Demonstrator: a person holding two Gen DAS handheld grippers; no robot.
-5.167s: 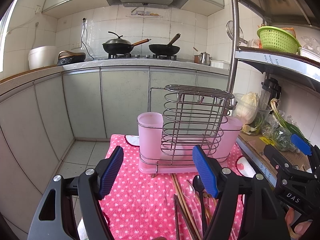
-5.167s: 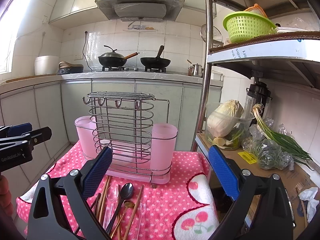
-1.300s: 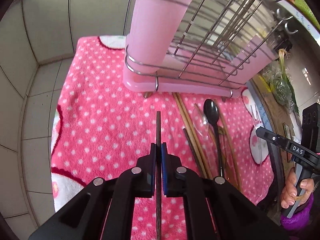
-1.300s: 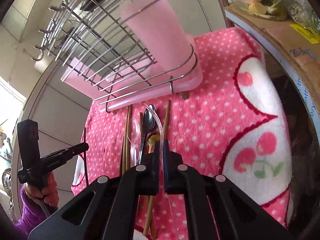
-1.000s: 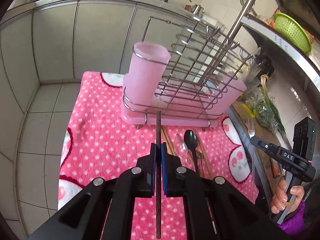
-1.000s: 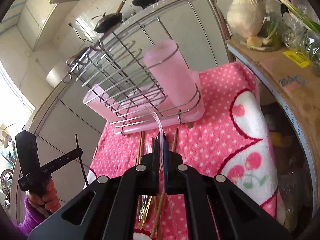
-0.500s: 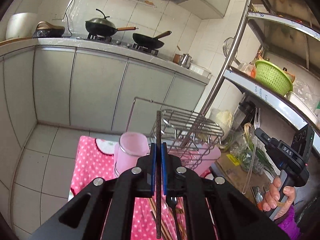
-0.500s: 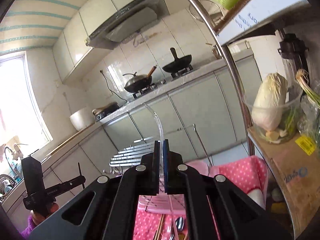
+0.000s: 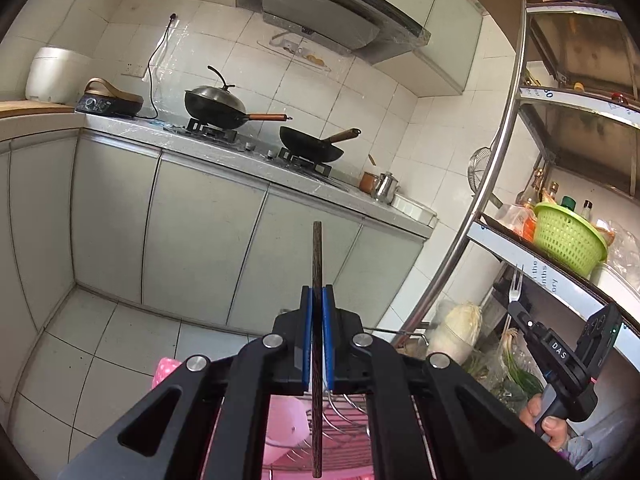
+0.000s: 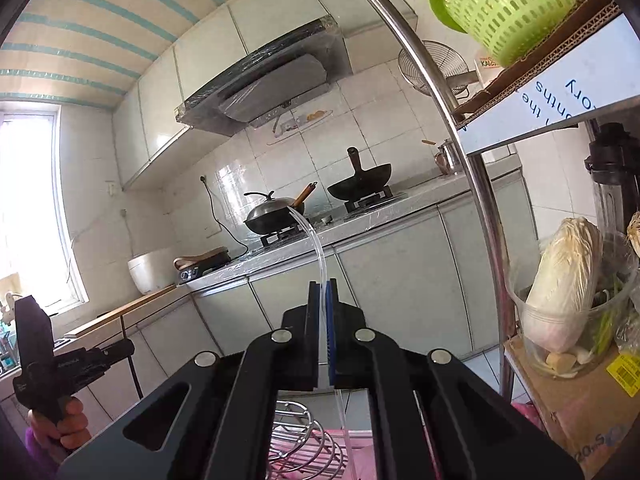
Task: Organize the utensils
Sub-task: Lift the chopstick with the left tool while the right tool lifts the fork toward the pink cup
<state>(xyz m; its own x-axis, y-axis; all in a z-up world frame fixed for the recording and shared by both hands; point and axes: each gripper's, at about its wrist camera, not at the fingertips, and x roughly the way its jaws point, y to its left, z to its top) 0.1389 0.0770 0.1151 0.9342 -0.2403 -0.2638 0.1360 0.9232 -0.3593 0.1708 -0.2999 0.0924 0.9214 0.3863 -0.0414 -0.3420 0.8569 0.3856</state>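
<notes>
My left gripper is shut on a dark wooden chopstick that stands upright between the blue pads, high above the rack. Below it show the wire utensil rack and its pink cup. My right gripper is shut on a clear plastic fork, whose handle curves up out of the pads. In the left wrist view the right gripper holds that fork tines up at the right. The right wrist view has the left gripper at the far left, and the rack top low in the picture.
A steel shelf post rises on the right, with a green basket on the shelf and a cabbage in a clear tub below. Grey cabinets and a counter with two woks stand behind the rack.
Both grippers have risen from the pink towel and tilted up towards level, each still holding its utensil. The rack has dropped to the bottom of both views.
</notes>
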